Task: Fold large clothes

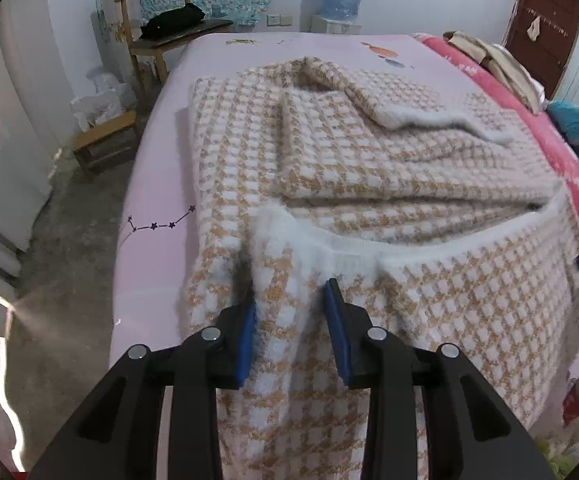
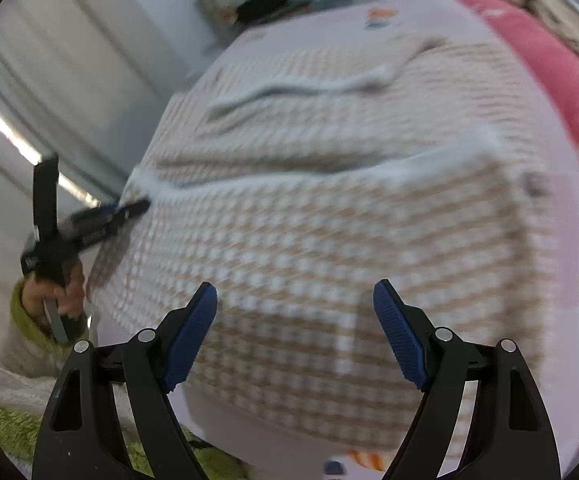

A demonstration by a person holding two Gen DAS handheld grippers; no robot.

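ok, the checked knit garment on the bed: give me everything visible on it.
The tan-and-white houndstooth knit garment looks fuzzy and thick, with a white fluffy trim. It lies partly folded on the pink bedsheet, a sleeve laid across its upper layers, the near part draping over the bed's edge. The left gripper has a bunched fold near the trim between its jaws. The right gripper hangs open above the cloth, holding nothing.

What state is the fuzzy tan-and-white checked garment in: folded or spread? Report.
Partly folded: the fuzzy tan-and-white checked garment lies in stacked layers on the pink bed sheet, its near part draping off the edge.
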